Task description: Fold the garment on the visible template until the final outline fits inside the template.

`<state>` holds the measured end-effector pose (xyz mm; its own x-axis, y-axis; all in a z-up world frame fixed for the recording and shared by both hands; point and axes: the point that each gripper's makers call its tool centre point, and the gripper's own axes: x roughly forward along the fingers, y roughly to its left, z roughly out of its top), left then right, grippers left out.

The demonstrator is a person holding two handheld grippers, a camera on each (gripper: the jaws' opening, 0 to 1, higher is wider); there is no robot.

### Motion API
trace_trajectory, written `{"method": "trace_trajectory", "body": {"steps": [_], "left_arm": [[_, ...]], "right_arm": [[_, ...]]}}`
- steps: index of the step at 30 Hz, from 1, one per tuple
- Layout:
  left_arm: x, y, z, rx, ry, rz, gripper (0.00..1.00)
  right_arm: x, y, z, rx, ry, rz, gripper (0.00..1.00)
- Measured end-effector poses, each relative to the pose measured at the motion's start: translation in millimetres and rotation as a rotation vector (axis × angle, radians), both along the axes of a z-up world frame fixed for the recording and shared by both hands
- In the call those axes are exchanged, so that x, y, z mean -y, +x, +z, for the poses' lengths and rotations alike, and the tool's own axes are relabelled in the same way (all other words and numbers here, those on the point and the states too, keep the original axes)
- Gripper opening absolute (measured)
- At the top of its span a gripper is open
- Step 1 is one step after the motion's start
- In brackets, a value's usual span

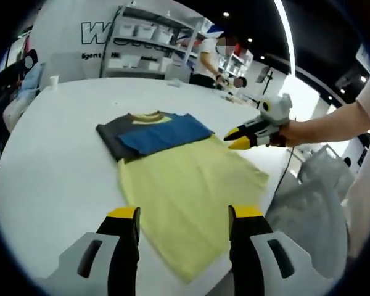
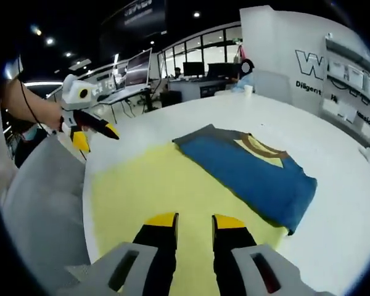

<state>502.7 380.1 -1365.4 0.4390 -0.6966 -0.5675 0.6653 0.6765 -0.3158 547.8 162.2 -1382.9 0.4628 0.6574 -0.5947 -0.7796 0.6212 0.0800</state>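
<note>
On the white table (image 1: pixel 55 172), half-folded garment (image 1: pixel 185 185)

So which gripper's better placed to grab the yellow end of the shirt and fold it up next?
Probably left: the left gripper is open directly over the shirt's yellow hem, while the right gripper sits at its side edge.

right gripper (image 2: pixel 194 221) hovers, jaws slightly parted, over the yellow-and-blue garment (image 2: pixel 234 179).
</note>
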Motion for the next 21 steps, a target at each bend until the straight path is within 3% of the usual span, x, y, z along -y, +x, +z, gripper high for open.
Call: {"method": "trace_trajectory", "body": {"steps": [12,21], "left_arm": [[-2,-24.2,-10.9,-0.069,0.028,-0.062,0.49],[-7,-37.7,-14.0,-0.005,0.086,-0.162,0.4]], "right_arm": [[37,-55,-8.6,-0.053,-0.003,0.021,0.15],[52,-90,-17.0,-0.064,-0.033,0.098,0.14]]}}
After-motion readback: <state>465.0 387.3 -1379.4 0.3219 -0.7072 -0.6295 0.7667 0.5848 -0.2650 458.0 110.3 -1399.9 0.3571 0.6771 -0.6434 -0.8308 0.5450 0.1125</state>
